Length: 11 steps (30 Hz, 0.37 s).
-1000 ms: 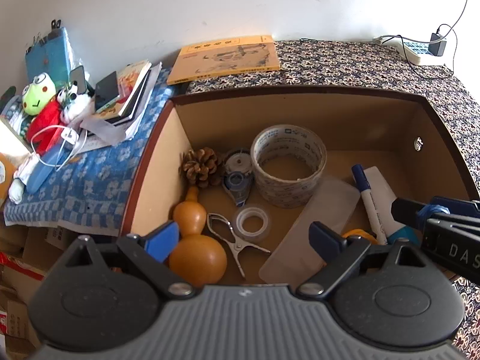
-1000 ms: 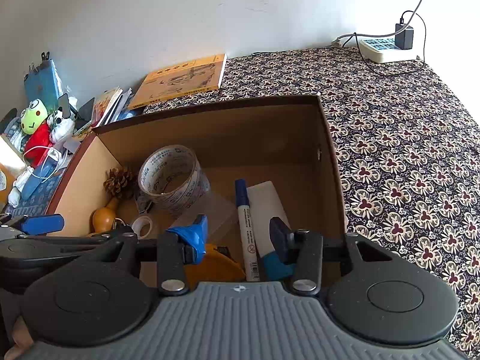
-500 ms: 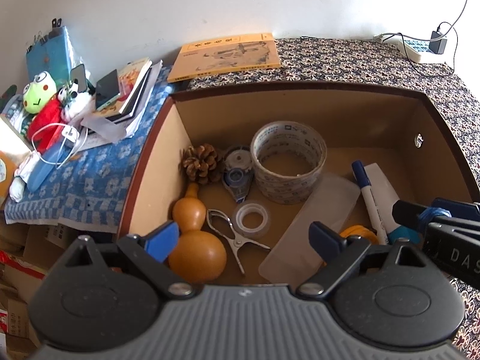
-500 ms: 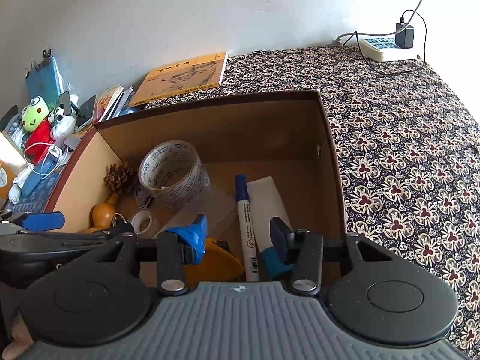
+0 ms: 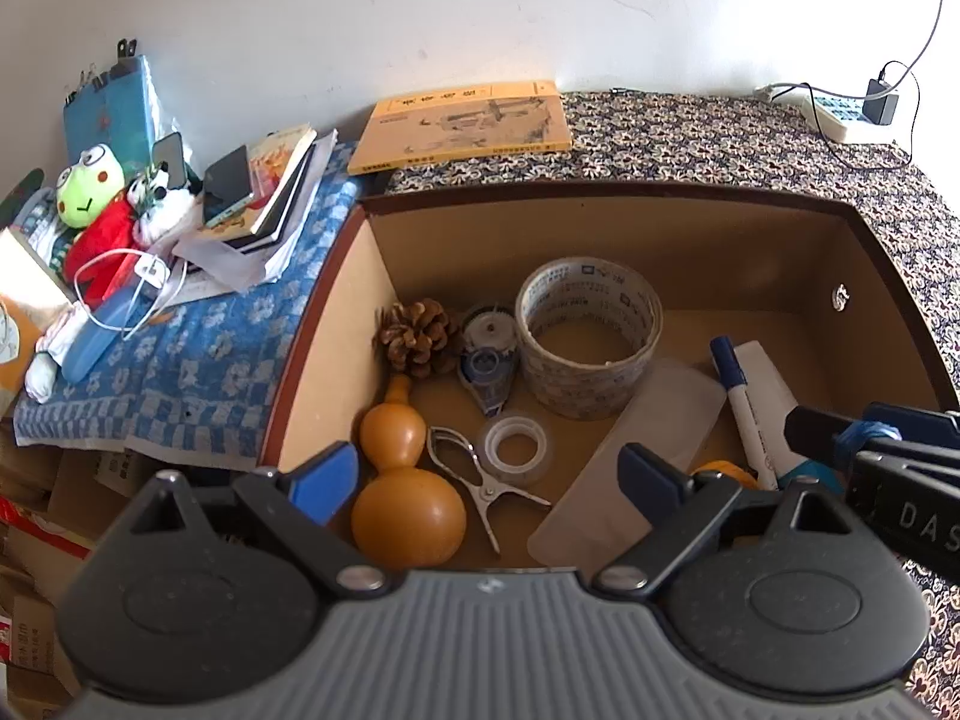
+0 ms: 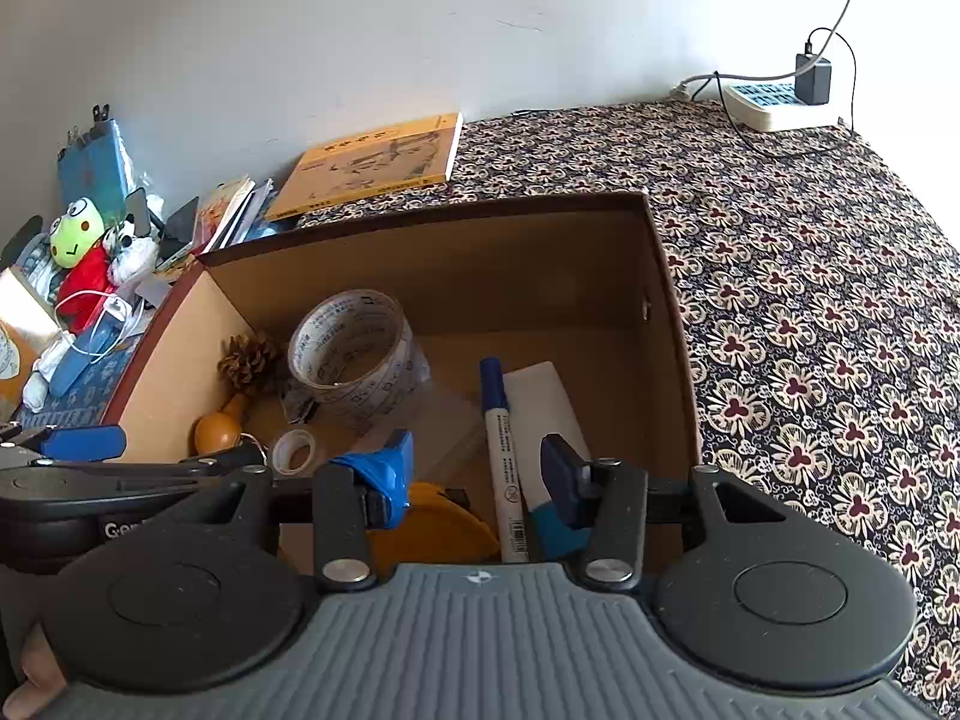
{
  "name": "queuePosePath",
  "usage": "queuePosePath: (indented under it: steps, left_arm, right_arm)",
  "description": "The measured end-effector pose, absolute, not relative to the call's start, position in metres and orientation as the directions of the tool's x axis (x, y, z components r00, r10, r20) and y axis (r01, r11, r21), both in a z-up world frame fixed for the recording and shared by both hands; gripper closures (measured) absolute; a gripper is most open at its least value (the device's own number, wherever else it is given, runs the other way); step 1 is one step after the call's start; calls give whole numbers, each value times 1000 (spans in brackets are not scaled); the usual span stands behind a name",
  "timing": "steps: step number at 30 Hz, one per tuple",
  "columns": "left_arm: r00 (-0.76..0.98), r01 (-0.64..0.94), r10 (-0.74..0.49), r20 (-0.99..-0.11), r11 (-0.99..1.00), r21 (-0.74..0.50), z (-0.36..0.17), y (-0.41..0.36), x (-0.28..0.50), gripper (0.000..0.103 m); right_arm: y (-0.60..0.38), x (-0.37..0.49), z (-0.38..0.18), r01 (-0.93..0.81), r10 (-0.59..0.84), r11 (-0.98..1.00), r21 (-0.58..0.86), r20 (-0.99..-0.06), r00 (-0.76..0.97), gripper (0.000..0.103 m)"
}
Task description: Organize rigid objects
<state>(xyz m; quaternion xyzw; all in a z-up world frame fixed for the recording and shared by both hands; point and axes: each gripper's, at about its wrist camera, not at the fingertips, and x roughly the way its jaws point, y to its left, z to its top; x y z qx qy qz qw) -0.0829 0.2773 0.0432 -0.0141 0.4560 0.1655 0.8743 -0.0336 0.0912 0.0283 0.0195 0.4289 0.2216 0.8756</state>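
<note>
An open cardboard box point(image 5: 630, 222) point(image 6: 456, 240) holds a wide tape roll point(image 5: 591, 336) point(image 6: 354, 354), a pine cone point(image 5: 417, 336) point(image 6: 249, 360), a gourd point(image 5: 405, 492) point(image 6: 219, 429), a metal clip point(image 5: 480, 480), a small clear tape ring point(image 5: 517, 445) point(image 6: 294, 450), a correction tape dispenser point(image 5: 489, 357), a blue-capped marker point(image 5: 744, 414) point(image 6: 501, 450), a white card point(image 6: 540, 402) and a clear plastic strip point(image 5: 636, 450). My left gripper point(image 5: 486, 474) hovers open over the box's near left side. Above the near right side my right gripper point(image 6: 474, 468) is open and empty.
A yellow book point(image 5: 465, 126) point(image 6: 372, 165) lies behind the box on the patterned cloth point(image 6: 810, 300). A power strip with a charger point(image 6: 780, 99) sits at the far right. Plush toys point(image 5: 108, 216), books and a phone point(image 5: 231, 186) crowd the blue checked cloth point(image 5: 198, 372) on the left.
Both views have drawn back and risen slightly, so the box sits a little lower and farther. Nothing inside the box has moved.
</note>
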Motion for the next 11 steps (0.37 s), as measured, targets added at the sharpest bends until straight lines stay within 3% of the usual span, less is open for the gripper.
queuePosePath:
  steps: [11]
  left_arm:
    - [558,-289,258,-789,951,108,46,273,-88,10]
  right_arm:
    - [83,-39,31,-354,401,906,231,-732,550,71]
